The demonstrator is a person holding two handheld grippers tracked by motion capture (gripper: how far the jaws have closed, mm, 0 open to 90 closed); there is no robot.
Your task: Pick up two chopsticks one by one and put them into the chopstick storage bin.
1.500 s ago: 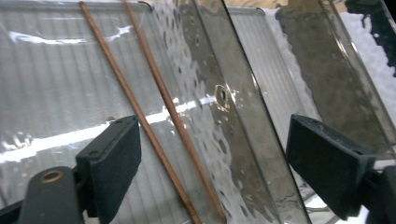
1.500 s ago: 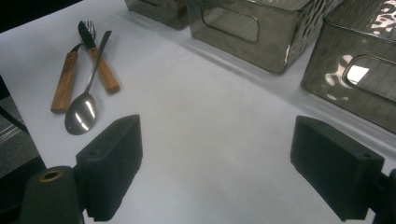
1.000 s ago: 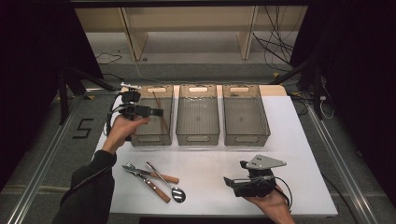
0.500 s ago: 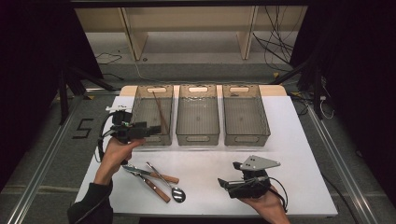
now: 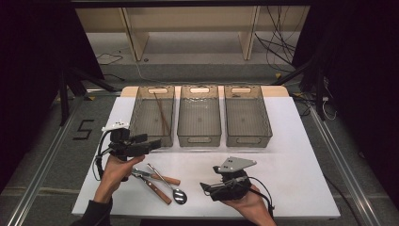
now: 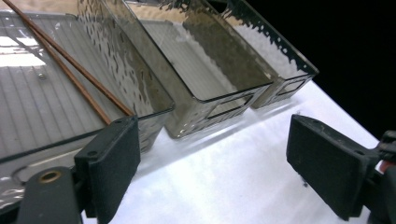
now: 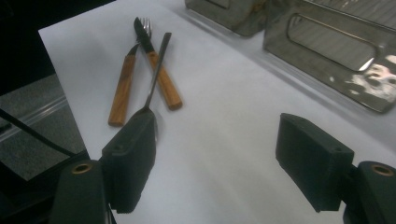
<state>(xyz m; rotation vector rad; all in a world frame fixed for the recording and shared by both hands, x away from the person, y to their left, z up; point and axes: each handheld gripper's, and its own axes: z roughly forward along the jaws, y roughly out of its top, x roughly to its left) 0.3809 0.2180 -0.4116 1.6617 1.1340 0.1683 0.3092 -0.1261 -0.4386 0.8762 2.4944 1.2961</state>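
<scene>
A metal spoon [image 5: 170, 186] with a slim handle lies crossed over a wooden-handled knife [image 5: 151, 184] and fork [image 5: 162, 177] near the front table [image 5: 291, 169] edge. The right gripper [image 5: 204, 186], jaws wide but just narrowing with nothing between them, points at the spoon, whose bowl sits just ahead of its left finger [image 7: 133, 161]. The left gripper [image 5: 153, 143], wide and empty, hovers behind the cutlery, by the chopsticks [image 6: 70, 70] bin [image 5: 141, 123]. Bare tabletop lies between the grippers.

bins [image 5: 199, 117]: glossy smoked plastic | cutlery [image 7: 147, 70]: wooden handles, metal | table [image 5: 291, 160]: matt white
</scene>
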